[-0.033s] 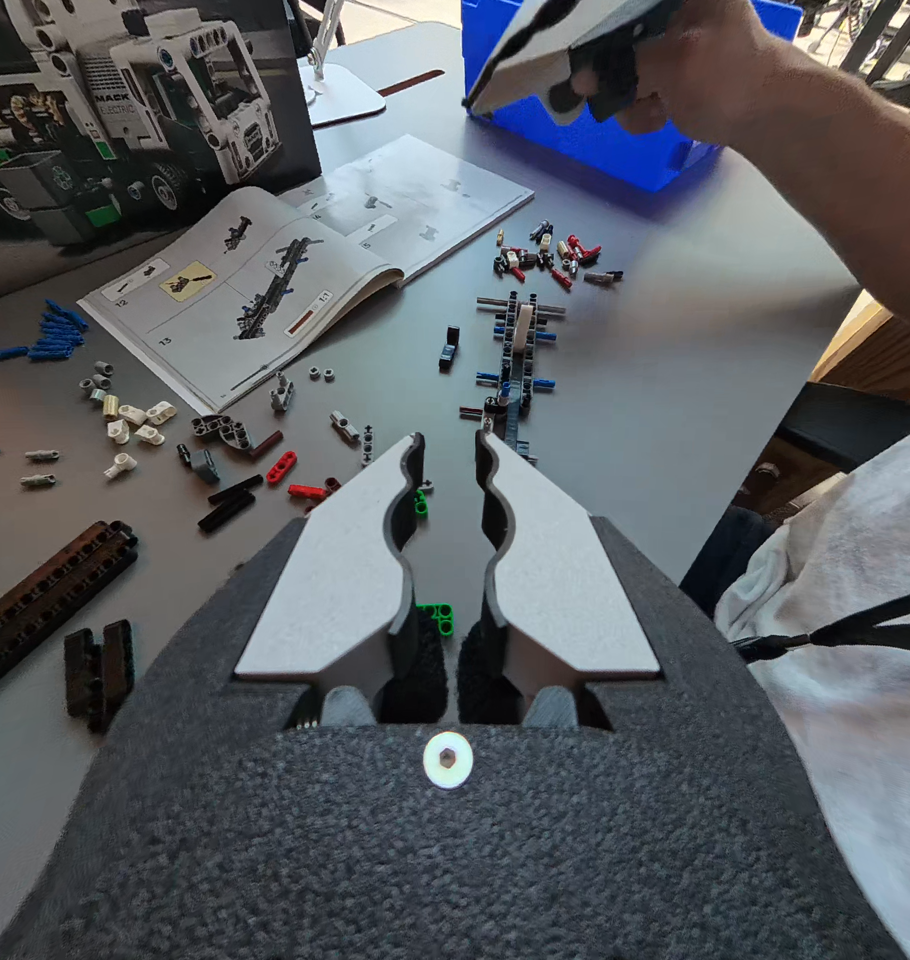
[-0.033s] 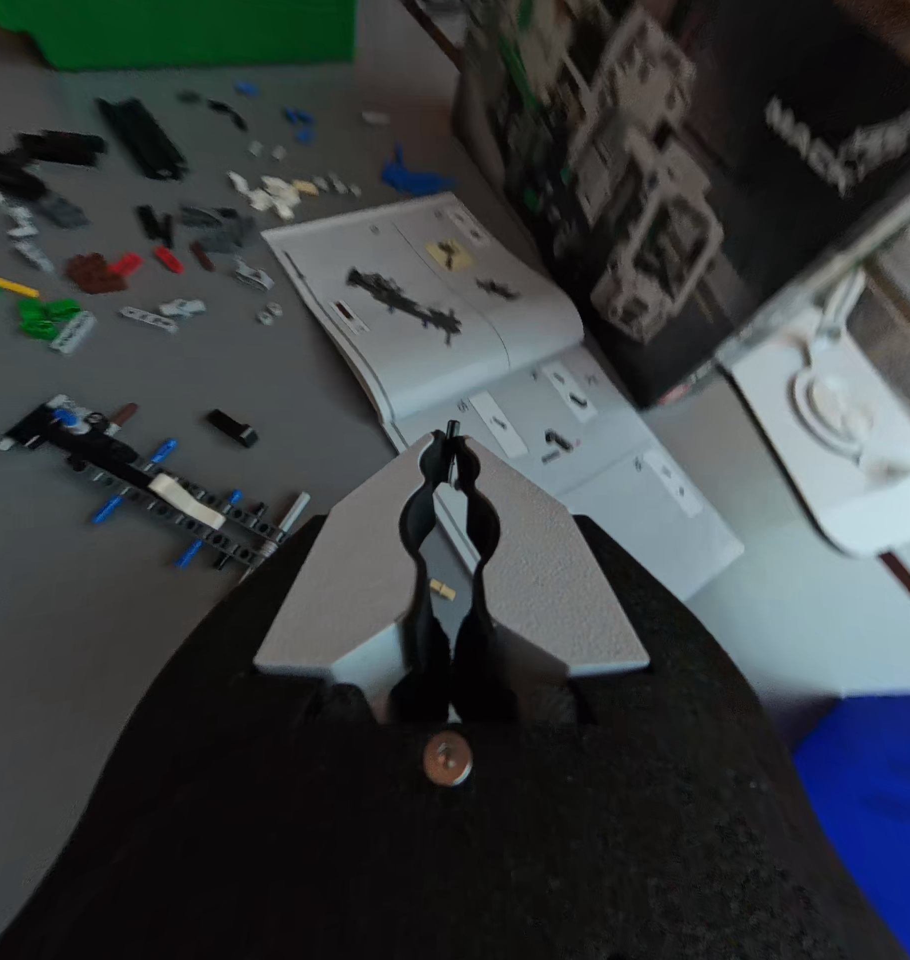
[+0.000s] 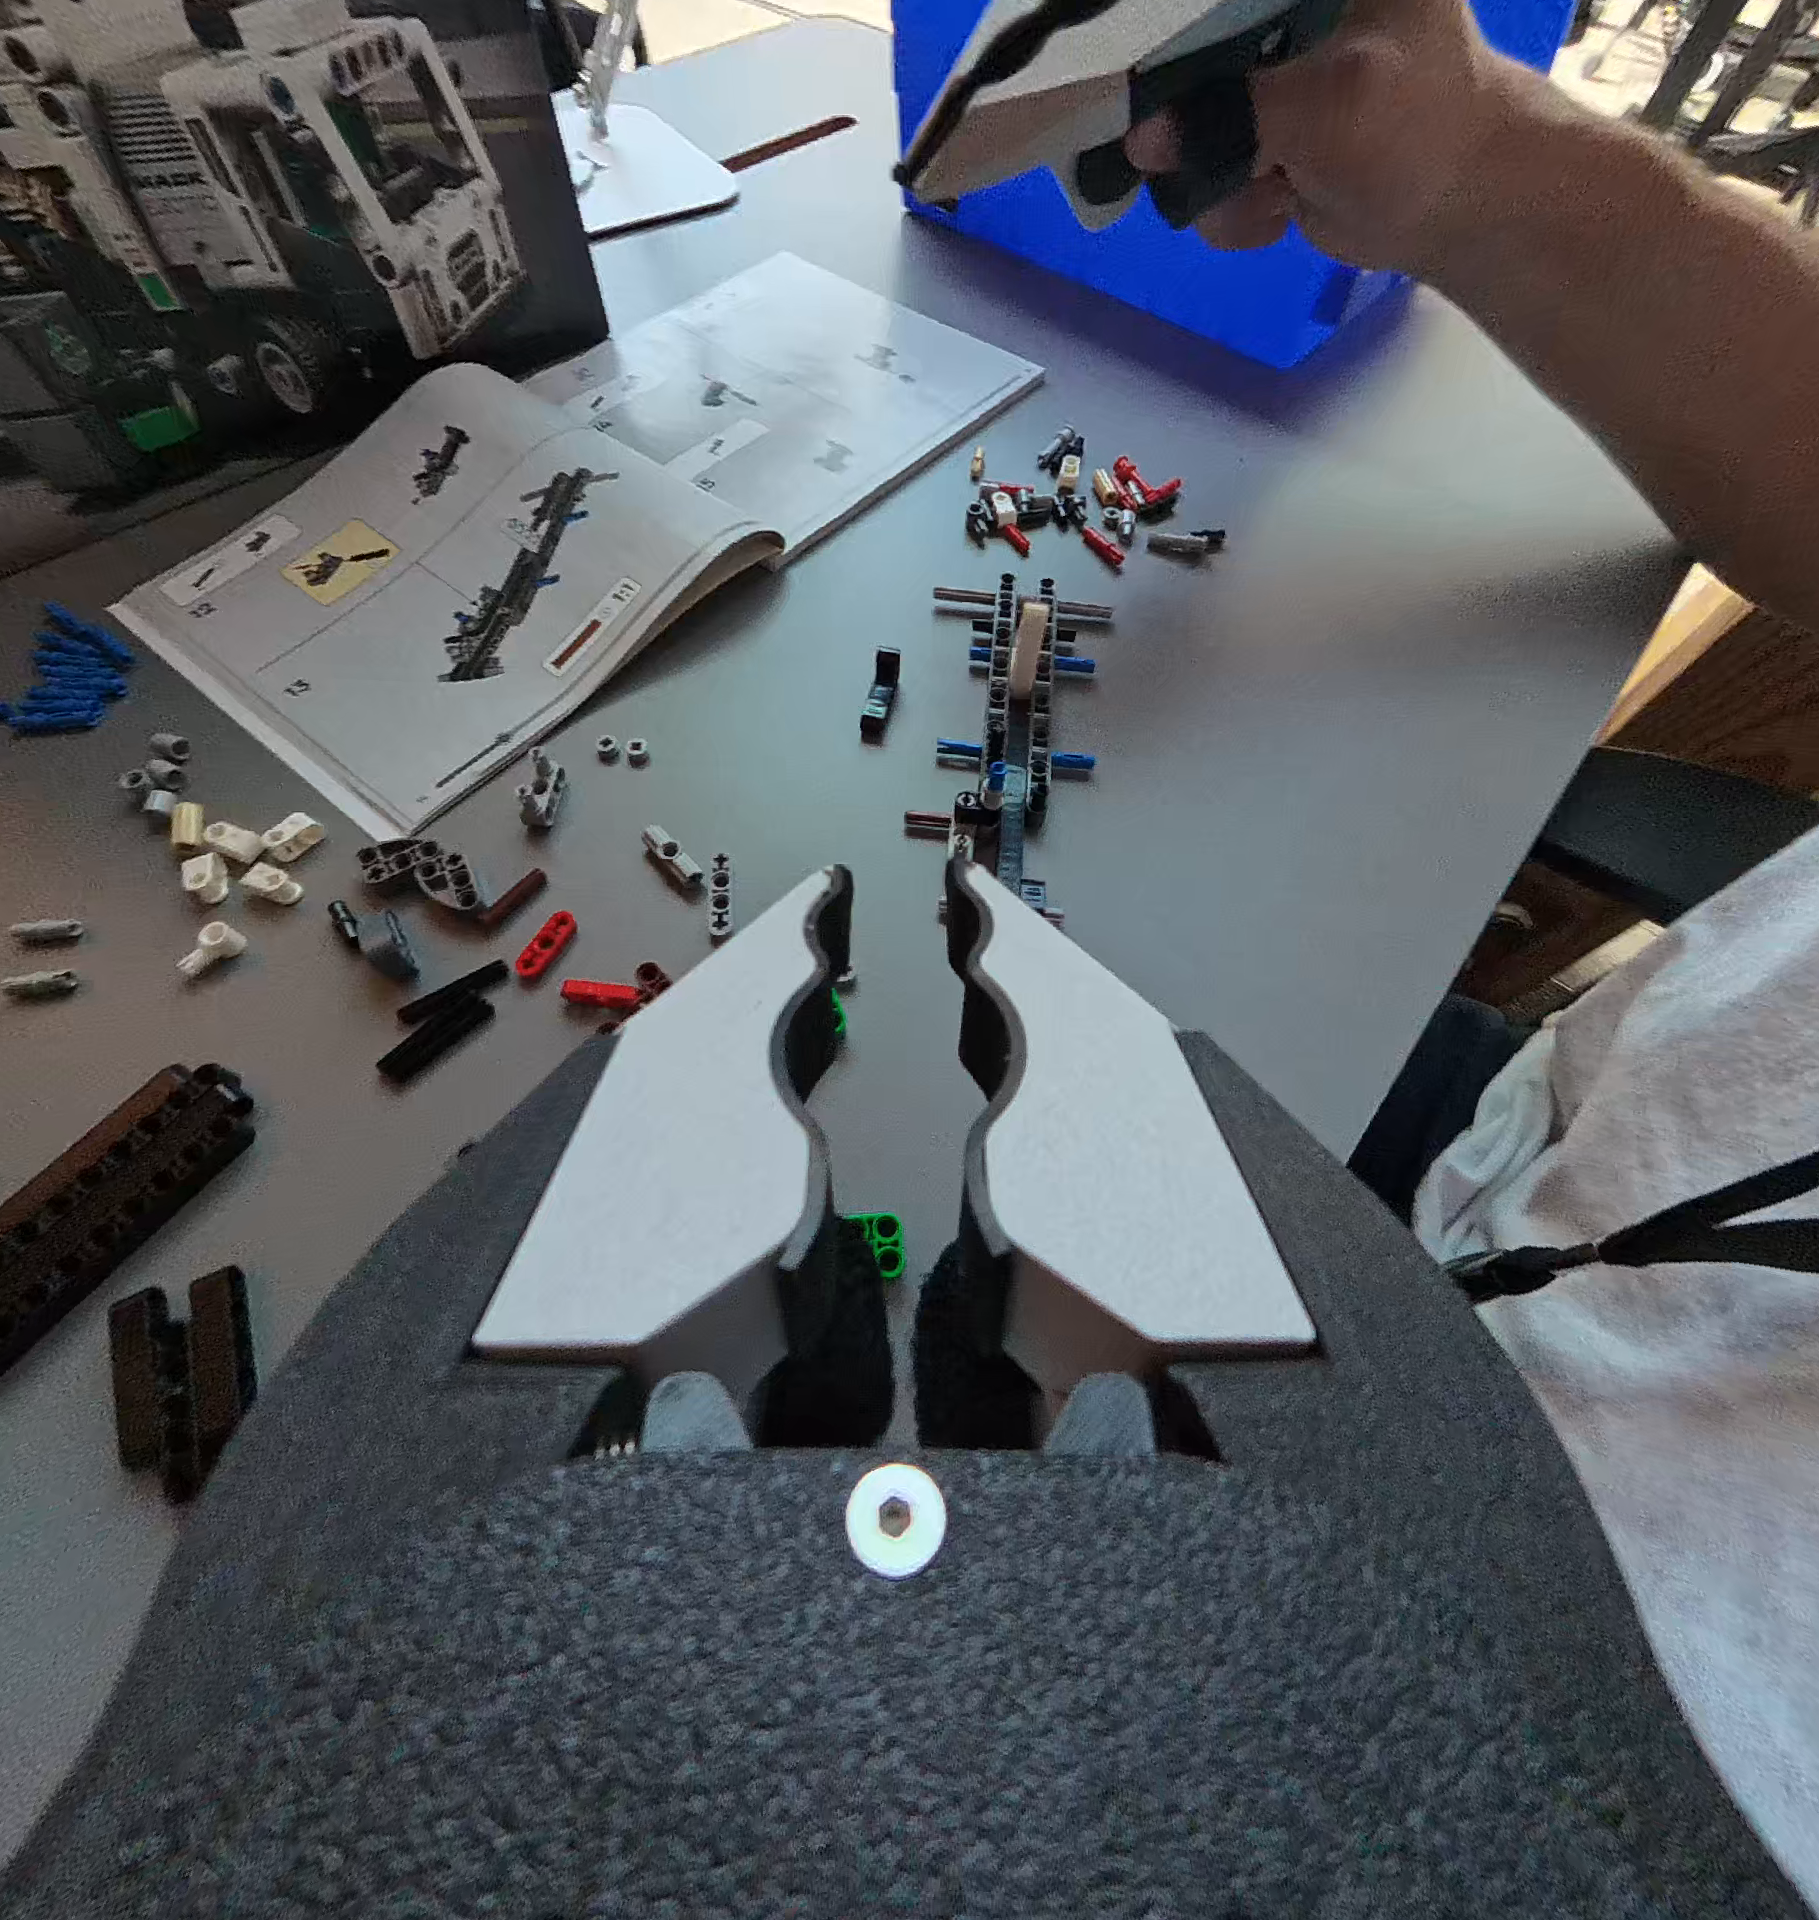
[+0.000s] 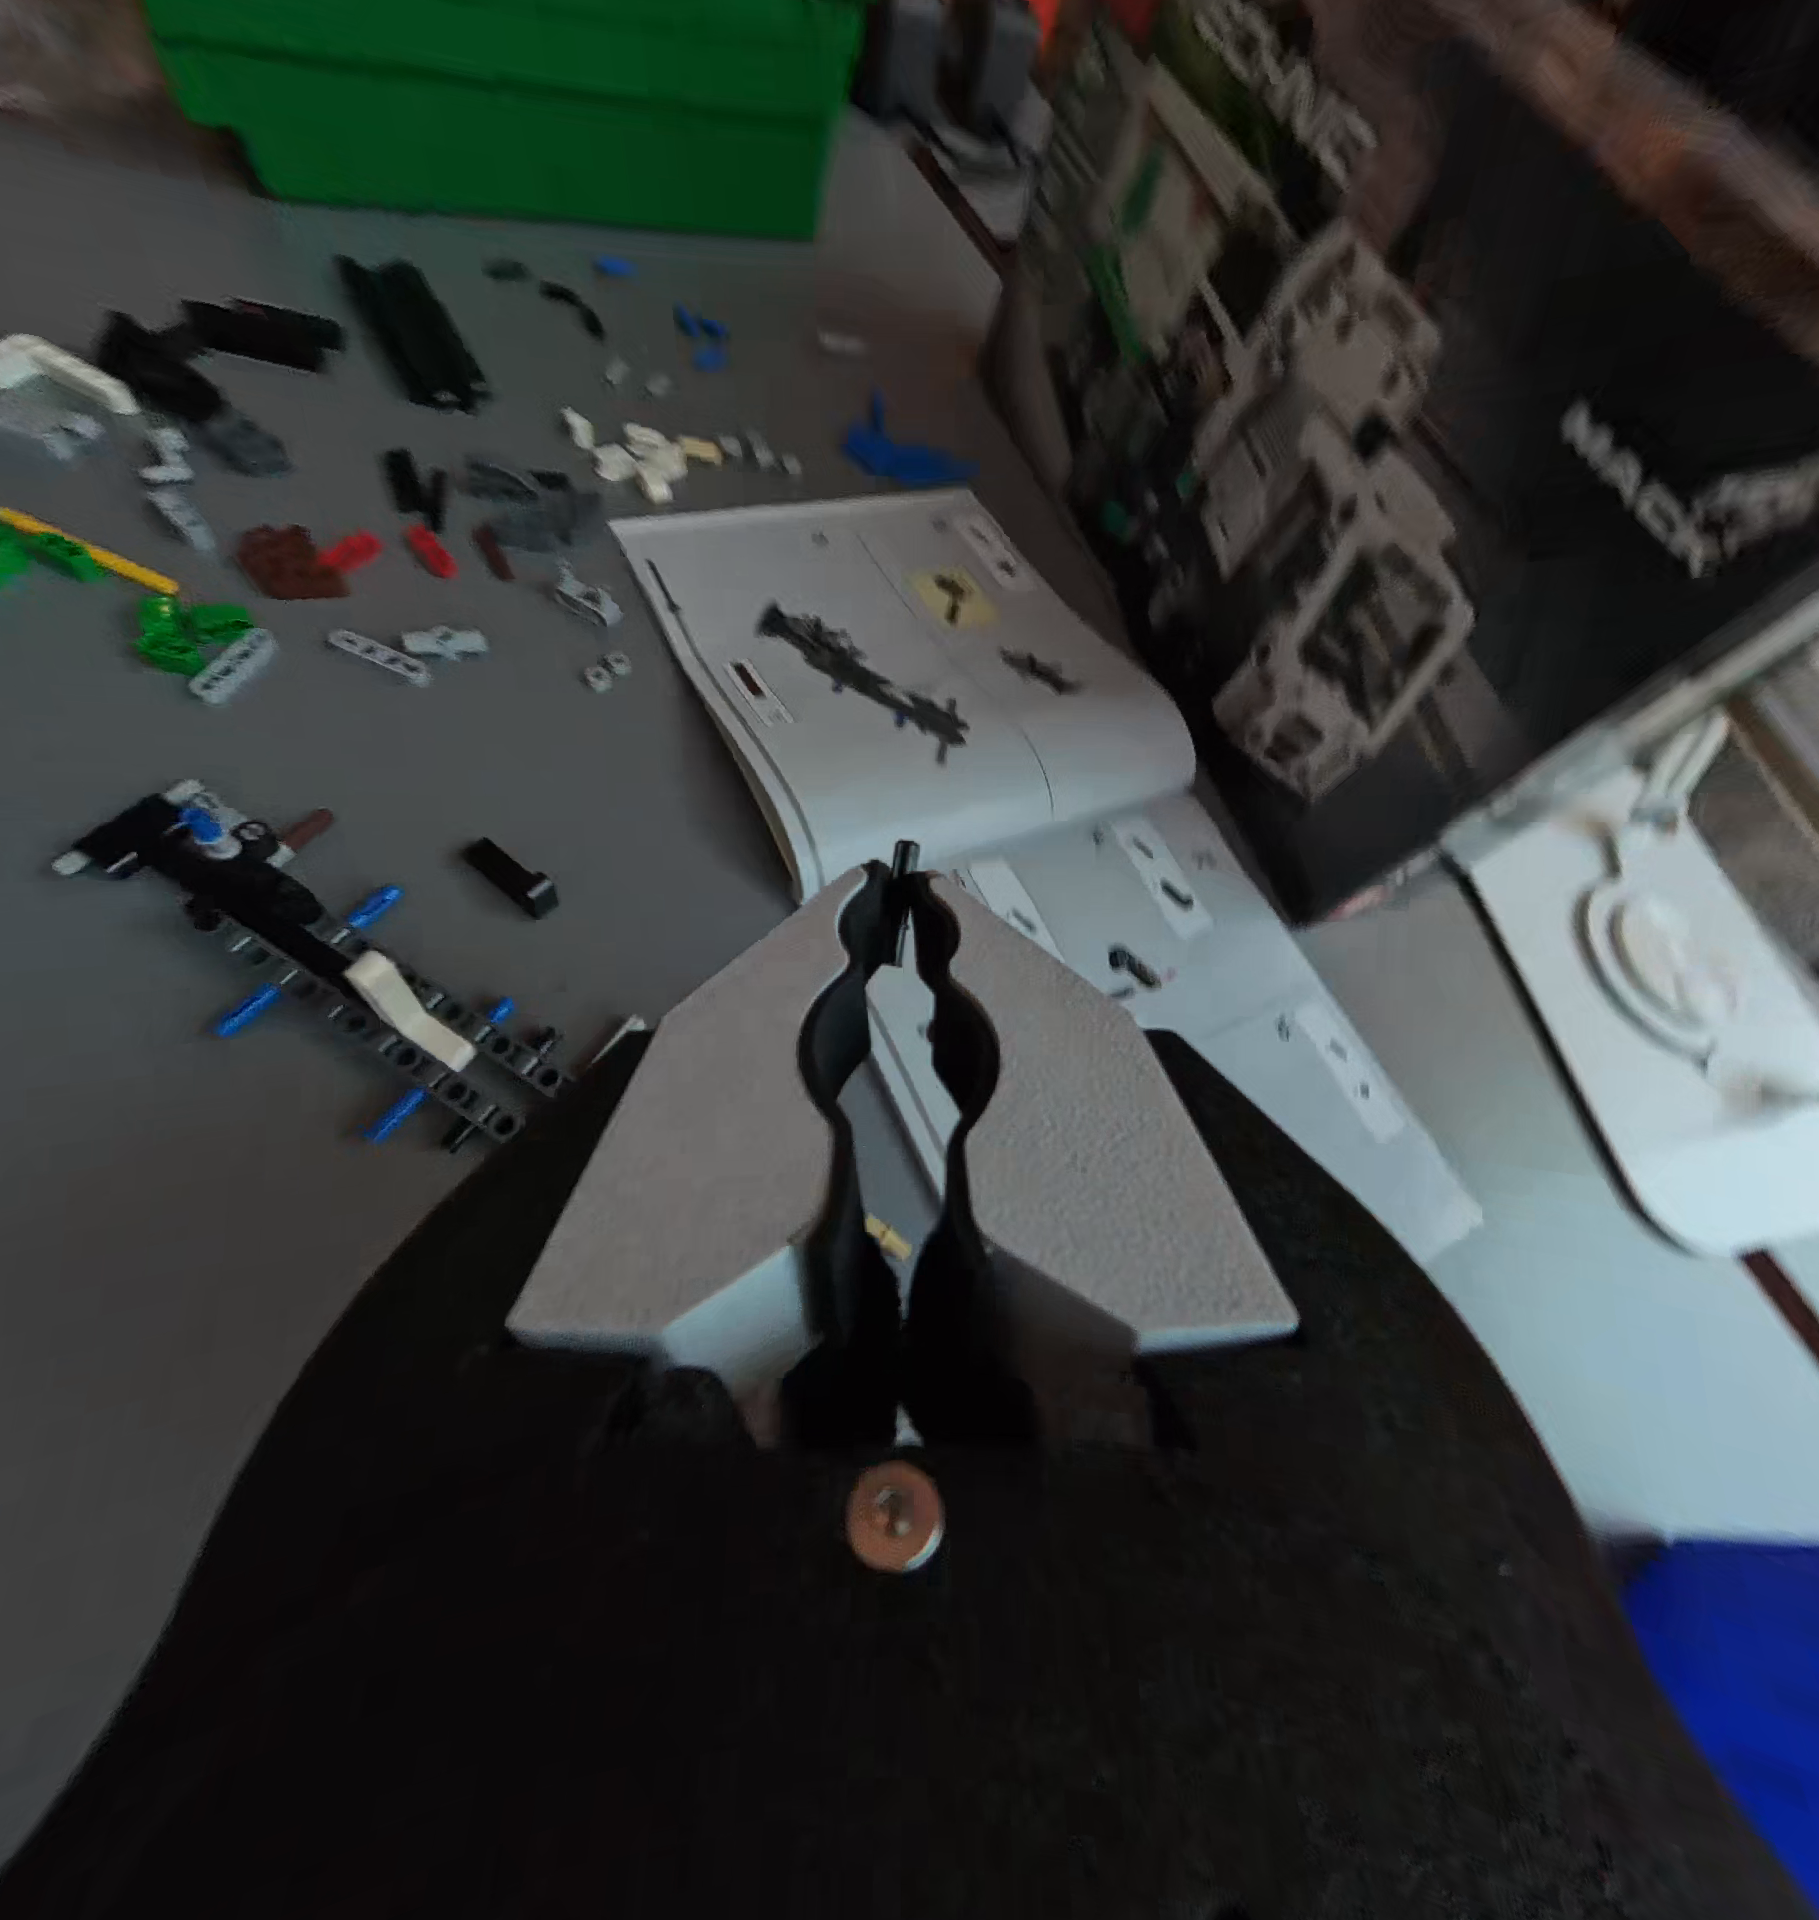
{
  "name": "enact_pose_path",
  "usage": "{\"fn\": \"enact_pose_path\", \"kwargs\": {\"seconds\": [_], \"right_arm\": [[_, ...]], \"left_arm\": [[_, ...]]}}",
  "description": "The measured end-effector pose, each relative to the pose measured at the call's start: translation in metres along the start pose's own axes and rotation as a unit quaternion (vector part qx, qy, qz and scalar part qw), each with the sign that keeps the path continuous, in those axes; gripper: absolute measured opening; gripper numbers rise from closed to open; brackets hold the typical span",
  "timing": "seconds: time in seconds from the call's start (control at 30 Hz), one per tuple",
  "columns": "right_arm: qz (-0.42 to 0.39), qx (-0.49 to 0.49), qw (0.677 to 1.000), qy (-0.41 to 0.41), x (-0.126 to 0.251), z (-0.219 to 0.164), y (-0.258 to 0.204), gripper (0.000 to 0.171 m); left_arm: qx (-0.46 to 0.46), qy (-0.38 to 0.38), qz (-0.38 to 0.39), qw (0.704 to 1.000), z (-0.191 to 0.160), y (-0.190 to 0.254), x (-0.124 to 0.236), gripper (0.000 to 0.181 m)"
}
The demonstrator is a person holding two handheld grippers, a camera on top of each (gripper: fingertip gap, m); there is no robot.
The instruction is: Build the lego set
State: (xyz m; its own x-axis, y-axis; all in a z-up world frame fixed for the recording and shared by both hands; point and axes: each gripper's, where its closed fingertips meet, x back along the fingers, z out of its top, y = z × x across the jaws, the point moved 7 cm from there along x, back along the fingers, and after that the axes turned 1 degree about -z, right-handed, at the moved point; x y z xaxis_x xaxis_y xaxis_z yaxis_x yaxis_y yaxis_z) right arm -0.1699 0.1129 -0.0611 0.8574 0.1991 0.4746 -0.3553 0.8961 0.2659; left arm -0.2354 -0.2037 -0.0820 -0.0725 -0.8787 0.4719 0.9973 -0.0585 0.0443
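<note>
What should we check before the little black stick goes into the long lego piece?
1. Right gripper shut on the black pin: ok.
2. Pin sticks out past the tips, free to push in: ok.
3. Left gripper open and holding nothing, ready to steady the long assembly: ok.
4. Assembly lies flat on the table, in the open: ok.
5. Instruction booklet open: ok.
6. Which hole takes the pin: cannot tell.
</note>
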Motion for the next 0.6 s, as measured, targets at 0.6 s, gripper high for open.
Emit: {"fn": "enact_pose_path", "kwargs": {"seconds": [0.6], "right_arm": [[0.124, -0.071, 0.980, 0.142, -0.017, 0.000, -0.059, 0.000]], "left_arm": [[-0.081, -0.070, -0.006, 0.994, 0.039, -0.029, -0.104, 0.014]]}}
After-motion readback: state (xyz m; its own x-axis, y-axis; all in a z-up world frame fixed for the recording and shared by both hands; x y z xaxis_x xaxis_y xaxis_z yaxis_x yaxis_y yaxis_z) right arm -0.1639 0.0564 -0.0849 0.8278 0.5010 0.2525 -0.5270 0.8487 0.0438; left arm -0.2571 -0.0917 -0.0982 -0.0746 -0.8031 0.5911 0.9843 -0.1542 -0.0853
